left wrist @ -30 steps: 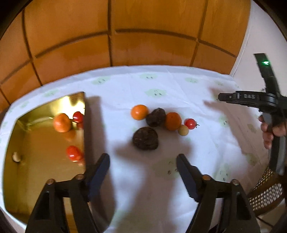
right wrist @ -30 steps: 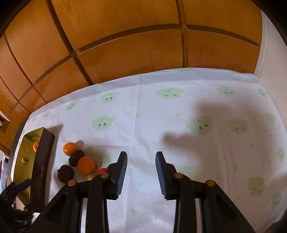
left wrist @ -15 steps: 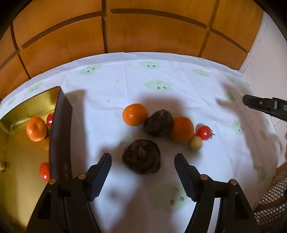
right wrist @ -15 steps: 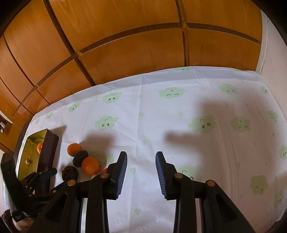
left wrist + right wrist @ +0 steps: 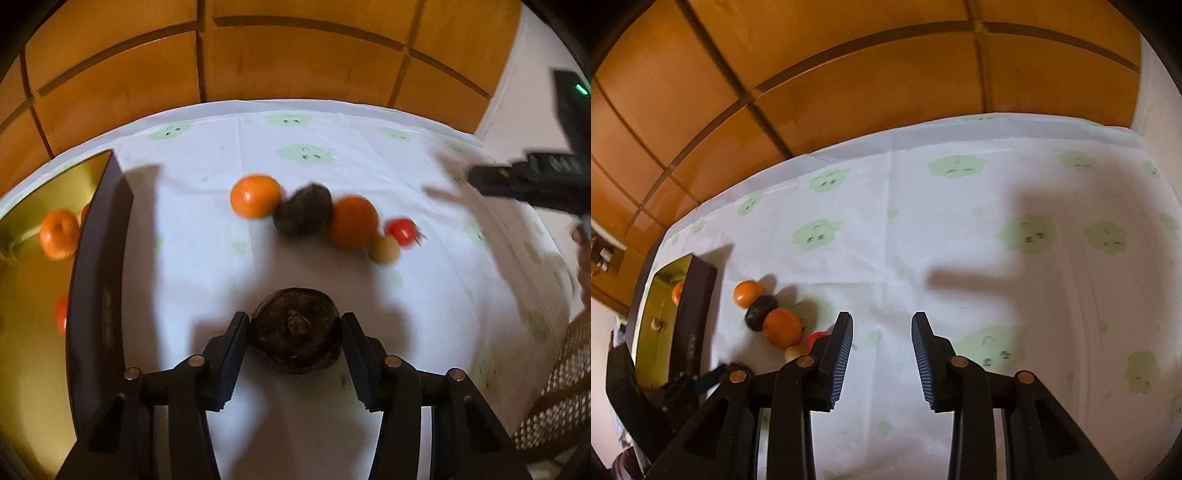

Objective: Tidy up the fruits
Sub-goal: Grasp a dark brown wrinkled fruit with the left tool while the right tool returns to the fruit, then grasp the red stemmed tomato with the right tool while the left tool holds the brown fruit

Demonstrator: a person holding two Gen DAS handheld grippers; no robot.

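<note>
Left wrist view: left gripper angled steeply down at surface, fingers just closing in on dark brown round fruit, pads at both its sides, fruit resting on cloth. Gold tray close at left, its dark wall beside left finger. Row of fruit beyond: orange, dark fruit, second orange, cherry tomato. Right gripper hovers over bare cloth, fingers parted, holding nothing; wide free cloth ahead and right.
</note>
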